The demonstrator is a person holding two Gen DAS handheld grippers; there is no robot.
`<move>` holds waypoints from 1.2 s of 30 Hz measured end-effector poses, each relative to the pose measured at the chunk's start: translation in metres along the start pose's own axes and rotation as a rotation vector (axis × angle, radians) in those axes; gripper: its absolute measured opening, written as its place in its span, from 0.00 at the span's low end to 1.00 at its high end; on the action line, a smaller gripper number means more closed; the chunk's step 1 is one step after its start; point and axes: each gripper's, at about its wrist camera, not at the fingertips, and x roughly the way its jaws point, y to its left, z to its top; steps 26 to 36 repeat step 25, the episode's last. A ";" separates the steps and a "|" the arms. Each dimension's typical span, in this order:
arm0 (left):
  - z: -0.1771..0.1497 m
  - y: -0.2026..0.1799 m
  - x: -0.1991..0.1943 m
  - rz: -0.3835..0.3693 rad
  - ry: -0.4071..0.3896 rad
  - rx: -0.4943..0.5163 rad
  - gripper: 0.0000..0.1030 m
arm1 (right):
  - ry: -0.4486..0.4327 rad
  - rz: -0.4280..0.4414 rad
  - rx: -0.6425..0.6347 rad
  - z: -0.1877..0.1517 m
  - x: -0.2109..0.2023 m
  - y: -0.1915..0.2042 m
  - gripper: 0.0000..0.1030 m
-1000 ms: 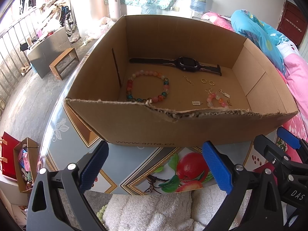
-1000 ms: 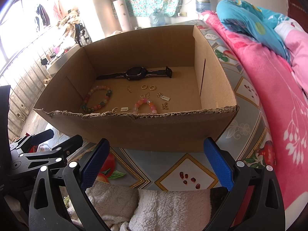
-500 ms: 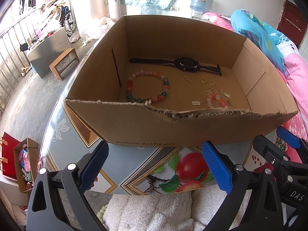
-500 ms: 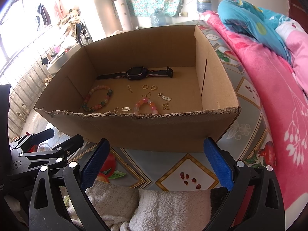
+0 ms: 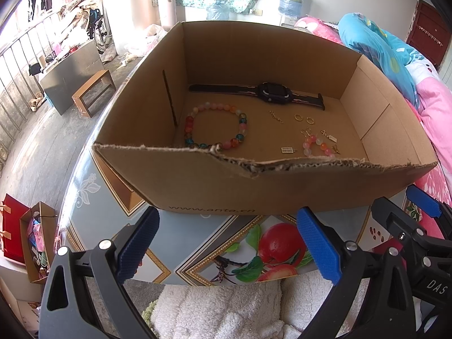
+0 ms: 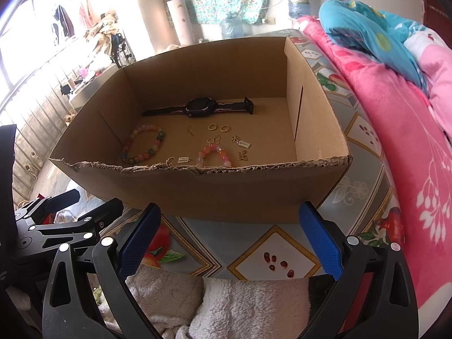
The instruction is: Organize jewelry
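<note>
While both tongs, left (image 5: 227, 240) and right (image 6: 230, 236), hung wide open and empty before the box (image 5: 282, 186), watch (image 5: 272, 91) and bracelets (image 5: 216, 127) lay spread inside: sorted or awaiting sorting

Inside the brown cardboard box (image 5: 282, 186) lie a black watch (image 5: 272, 92) with pink-striped strap, a multicoloured bead bracelet (image 5: 216, 125), a pink-orange one (image 6: 213, 154) and gold rings (image 6: 218, 127). Beneath the box, the grey cloth (image 6: 278, 243) shows red apples.

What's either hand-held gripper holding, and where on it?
Nothing. Left hand-held gripper and right hand-held gripper are both open, short of the cardboard box.
</note>
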 end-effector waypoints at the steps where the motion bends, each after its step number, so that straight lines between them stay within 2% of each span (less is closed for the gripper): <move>1: 0.000 0.000 0.000 -0.001 0.000 0.000 0.93 | 0.000 0.000 0.001 0.000 0.000 0.000 0.91; 36: -0.001 0.002 0.003 -0.006 0.007 0.009 0.93 | 0.003 -0.003 0.005 0.001 -0.001 -0.003 0.91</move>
